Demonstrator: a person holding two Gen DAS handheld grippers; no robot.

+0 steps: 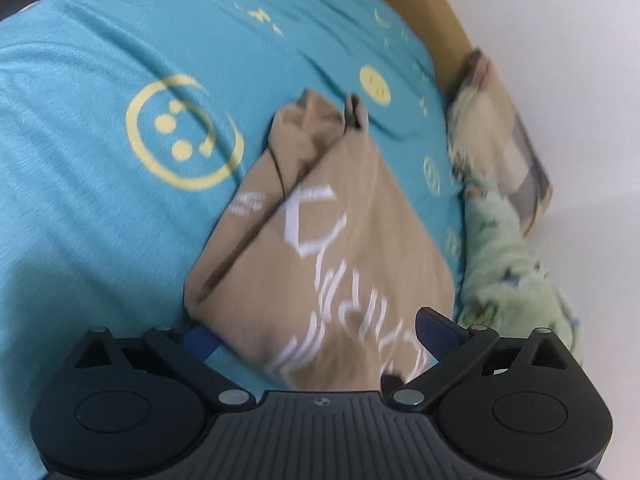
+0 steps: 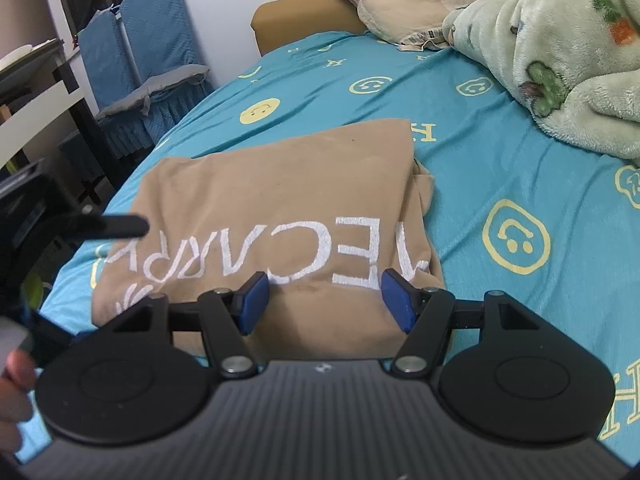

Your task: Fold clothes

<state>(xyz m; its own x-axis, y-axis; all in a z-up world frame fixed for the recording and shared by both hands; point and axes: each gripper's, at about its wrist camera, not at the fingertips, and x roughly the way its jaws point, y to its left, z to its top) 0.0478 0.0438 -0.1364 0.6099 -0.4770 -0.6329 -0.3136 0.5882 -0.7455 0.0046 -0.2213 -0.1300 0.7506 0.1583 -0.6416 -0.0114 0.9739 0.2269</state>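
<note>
The tan cotton sweatshirt with white embroidered lettering (image 2: 276,216) lies folded into a rough rectangle on the teal bedsheet printed with yellow smiley faces (image 2: 500,152), filling the middle of the right wrist view. The right gripper (image 2: 323,300) hovers at its near edge, blue pads spread with nothing pinched between them. In the left wrist view the left gripper (image 1: 316,334) stands wide open over the sweatshirt's lower end, gripping nothing. I'd say the fold is nearly done; the bunched sleeve fabric poking out at the upper middle of the left view wants tucking, and edges should be squared before any last fold. The lettering, upside down, reads roughly "ECARP", the rest hidden. A pale green fleece blanket (image 2: 560,48) sits upper right.
</note>
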